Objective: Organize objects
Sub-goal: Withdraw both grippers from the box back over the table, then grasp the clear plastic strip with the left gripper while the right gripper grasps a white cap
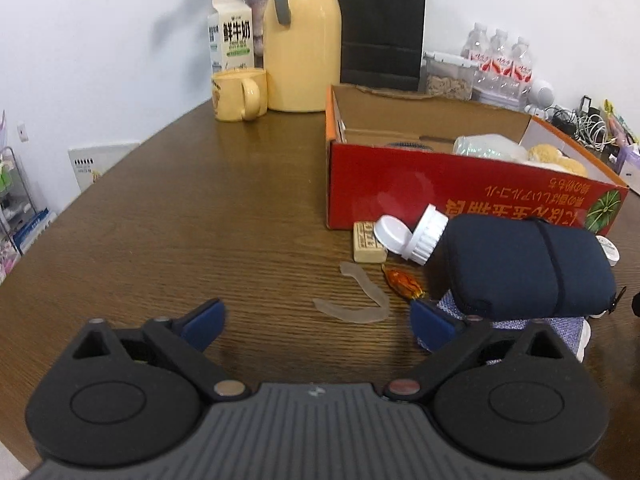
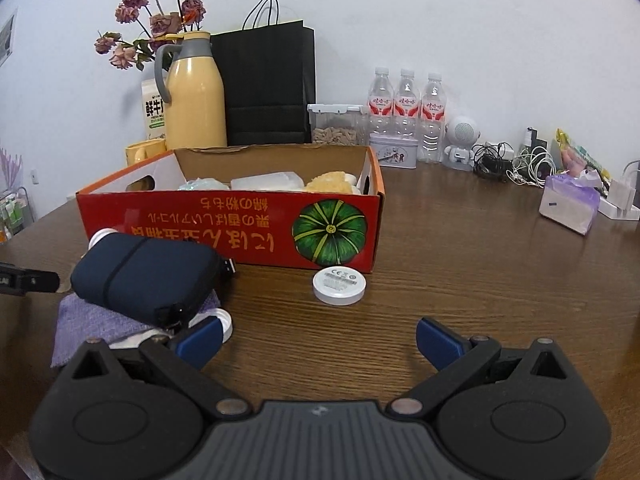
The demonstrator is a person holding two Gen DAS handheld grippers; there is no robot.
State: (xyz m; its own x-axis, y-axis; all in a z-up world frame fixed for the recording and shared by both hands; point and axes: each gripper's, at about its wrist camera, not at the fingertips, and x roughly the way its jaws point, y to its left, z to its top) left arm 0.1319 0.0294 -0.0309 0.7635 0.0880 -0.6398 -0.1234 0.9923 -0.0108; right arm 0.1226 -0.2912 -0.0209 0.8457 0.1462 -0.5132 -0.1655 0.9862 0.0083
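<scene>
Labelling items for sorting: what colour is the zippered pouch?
Dark navy pouch, clearest in the right wrist view.

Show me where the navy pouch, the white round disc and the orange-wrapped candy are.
navy pouch (image 1: 516, 268): left wrist view, middle of its fabric side.
white round disc (image 2: 339, 285): right wrist view, centre of its labelled top face.
orange-wrapped candy (image 1: 402, 282): left wrist view, middle of the wrapper.

Left gripper (image 1: 318, 322) and right gripper (image 2: 319, 338), each angled downward toward the tabletop with jaws spread wide and nothing between the blue pads (image 1: 204, 322) (neither pair touches an object).
</scene>
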